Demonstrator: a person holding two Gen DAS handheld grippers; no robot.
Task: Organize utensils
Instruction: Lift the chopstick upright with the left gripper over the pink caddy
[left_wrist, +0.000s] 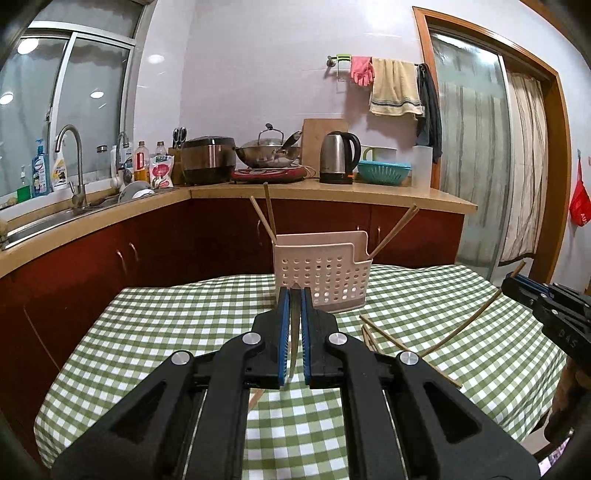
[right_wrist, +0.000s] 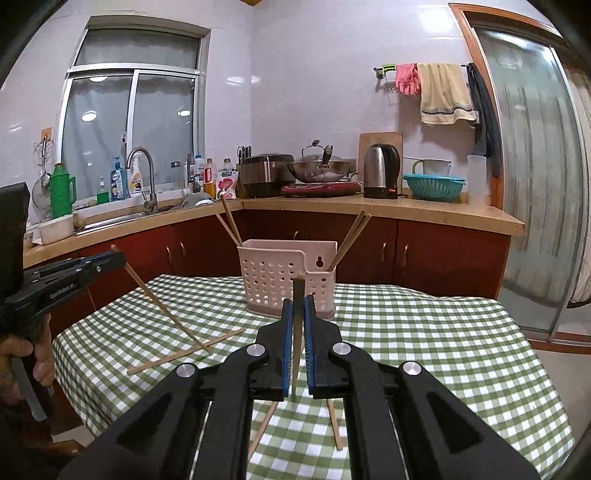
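Black, blue-padded left gripper (left_wrist: 294, 295) of mine was clenched on a thin bamboo chopstick (left_wrist: 294, 332). My right gripper (right_wrist: 298, 306) likewise gripped a second chopstick (right_wrist: 298, 325). Beyond both, the pale perforated plastic utensil caddy (left_wrist: 323, 275) stood near the far edge of the green-checked table (left_wrist: 166, 332), four chopsticks leaning inside; loose ones (right_wrist: 184, 352) lay scattered nearer me.

Left gripper (left_wrist: 294, 295) clamps chopstick (left_wrist: 294, 332), probably; holder (left_wrist: 325, 275) beyond.
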